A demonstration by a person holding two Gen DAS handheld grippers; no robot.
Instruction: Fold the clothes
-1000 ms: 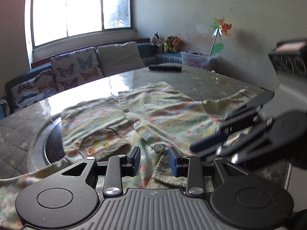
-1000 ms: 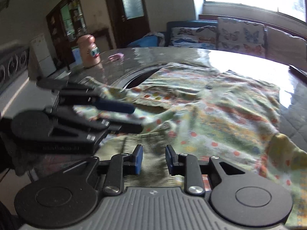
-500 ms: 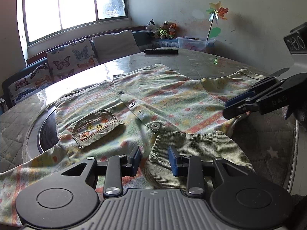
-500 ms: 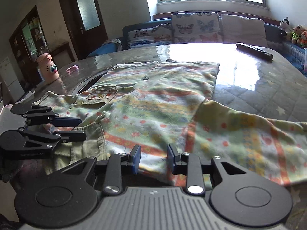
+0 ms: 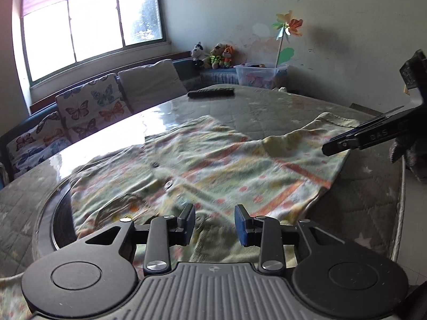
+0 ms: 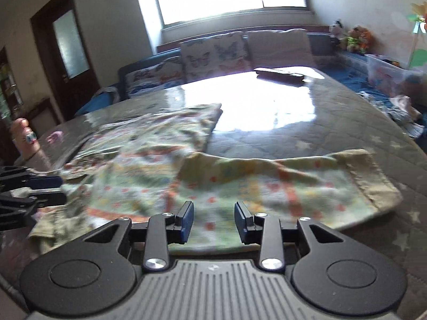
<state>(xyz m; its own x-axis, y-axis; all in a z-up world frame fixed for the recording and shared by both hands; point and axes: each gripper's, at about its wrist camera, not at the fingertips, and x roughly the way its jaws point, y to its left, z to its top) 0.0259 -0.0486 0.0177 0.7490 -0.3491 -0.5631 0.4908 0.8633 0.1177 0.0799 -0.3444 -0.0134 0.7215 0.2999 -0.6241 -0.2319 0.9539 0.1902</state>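
A pale green child's shirt point(image 5: 213, 160) with orange stripes, buttons and a chest pocket lies spread front-up on the round table. Its collar end is nearest me, and one sleeve point(image 6: 307, 186) stretches out to the right. My left gripper point(image 5: 214, 224) hovers over the collar, open, with nothing between its pads. My right gripper point(image 6: 213, 220) hangs above the near edge of that sleeve, jaws opening and empty. Each gripper shows in the other's view: the right gripper point(image 5: 373, 136) at the right edge, the left gripper point(image 6: 32, 189) at the left edge.
A dark remote point(image 5: 210, 92) lies at the far side of the table point(image 6: 307, 122). A dark round inset point(image 5: 61, 213) in the tabletop shows left of the shirt. Behind stands a sofa with butterfly cushions point(image 5: 90, 106). A pink bottle point(image 6: 25, 138) stands at the table's left.
My right gripper has swung away from the collar to the right, over the sleeve, and its jaws have widened. The left gripper shifted slightly over the collar, jaws unchanged. The shirt lies still.
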